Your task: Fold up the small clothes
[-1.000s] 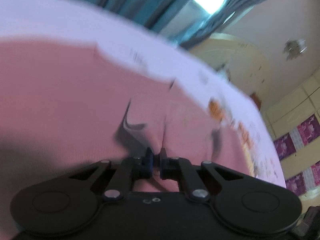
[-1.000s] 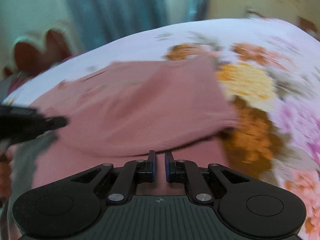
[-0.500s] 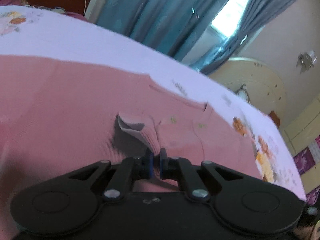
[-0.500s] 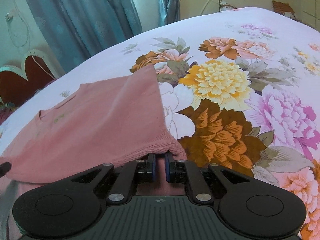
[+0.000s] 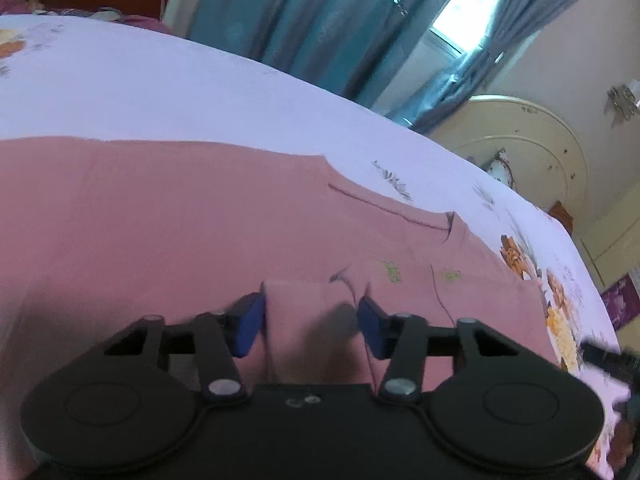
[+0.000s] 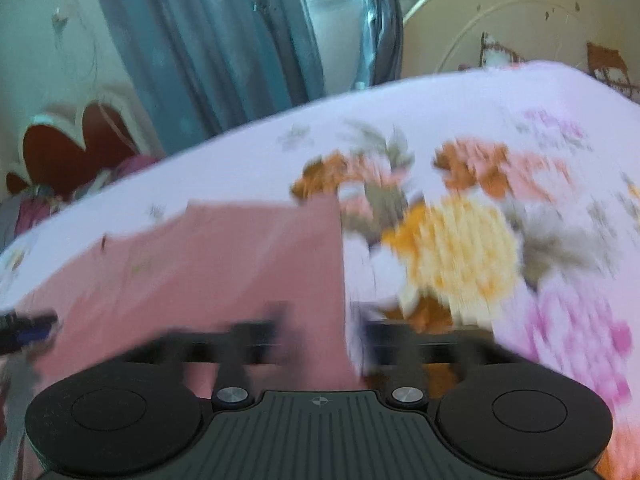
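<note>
Progress: pink garment (image 5: 208,232) lies flat on floral bedsheet (image 6: 472,240), one fold apparently laid; further folds likely left. Left gripper (image 5: 311,322) released, jaws spread wide, small cuff-like fabric flap between them, contact unclear. Right gripper (image 6: 320,334) blurred, jaws apart, released at garment's right edge, holding nothing.

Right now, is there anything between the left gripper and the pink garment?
Nothing visible. The left gripper stands open directly over the pink garment, a raised fold of its cloth lying between the fingers. No other object lies on the floral bedsheet near it.
</note>
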The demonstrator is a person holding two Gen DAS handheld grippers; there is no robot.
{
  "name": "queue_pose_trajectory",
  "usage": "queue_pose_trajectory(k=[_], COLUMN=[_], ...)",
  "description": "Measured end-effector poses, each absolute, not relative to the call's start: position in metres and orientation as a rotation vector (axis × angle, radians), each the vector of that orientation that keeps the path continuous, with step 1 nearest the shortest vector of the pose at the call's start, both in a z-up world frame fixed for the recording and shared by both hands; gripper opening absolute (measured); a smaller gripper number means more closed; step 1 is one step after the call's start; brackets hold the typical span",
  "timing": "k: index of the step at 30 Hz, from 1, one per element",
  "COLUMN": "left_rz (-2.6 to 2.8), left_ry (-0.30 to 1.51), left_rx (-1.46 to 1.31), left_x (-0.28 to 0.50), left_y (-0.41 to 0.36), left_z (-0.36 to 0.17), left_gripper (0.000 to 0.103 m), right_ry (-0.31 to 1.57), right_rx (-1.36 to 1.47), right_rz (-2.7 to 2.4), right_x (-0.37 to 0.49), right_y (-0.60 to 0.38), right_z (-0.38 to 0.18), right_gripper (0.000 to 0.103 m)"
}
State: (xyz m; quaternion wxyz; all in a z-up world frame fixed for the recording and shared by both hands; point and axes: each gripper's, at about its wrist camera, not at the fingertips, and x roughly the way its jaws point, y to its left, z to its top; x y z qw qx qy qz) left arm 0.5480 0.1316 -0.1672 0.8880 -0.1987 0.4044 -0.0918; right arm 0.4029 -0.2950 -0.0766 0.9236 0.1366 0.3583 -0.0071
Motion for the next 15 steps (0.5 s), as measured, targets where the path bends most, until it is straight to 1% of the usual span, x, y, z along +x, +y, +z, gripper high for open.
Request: queue_pose_trajectory(k=[1,2,3,5,8,9,10,11,15], left_rz=[-0.197,-0.201,-0.205,-0.207,-0.21,-0.206,-0.188,-0.166,-0.156], left_ry=[0.849,0.859,0.852,0.831,0.797,0.776,0.732,0.711,0.724], left_rx=[-0.408,-0.408,-0.419,-0.413,-0.4,-0.399,-0.408,-0.422,-0.378], left_x=[0.552,0.555,0.555,0.55,0.542,0.539,0.533,0.528,0.522], left_y=[0.13,0.13,0.129,0.128,0.126,0.126,0.13,0.134,0.135], left_z=[-0.169,-0.172,-0.174,-0.175,-0.176,-0.176,-0.174,-0.175,-0.178], left_gripper=[0.018,0.01,0.01,0.009,0.008,0.008,0.008,0.008,0.009], right_ry=[0.702,0.693,0.695,0.736,0.777,0.788,0.79,0.789,0.787], right_rx=[0.276,0.28,0.292,0.315,0.386,0.388,0.365,0.304,0.32], right_rz=[-0.021,-0.007,0.002,0.002,-0.022,-0.008,0.008,-0.009,-0.077], right_x=[0.413,0.425,0.436,0.46,0.485,0.49,0.493,0.495,0.498], right_y=[-0.297,-0.299,-0.302,-0.308,-0.324,-0.325,-0.324,-0.321,-0.33], right_z=[-0.078,-0.08,-0.083,-0.093,-0.112,-0.116,-0.119,-0.121,-0.121], right_gripper=[0.082,0.079,0.056,0.034,0.034,0.031,0.022,0.01,0.01])
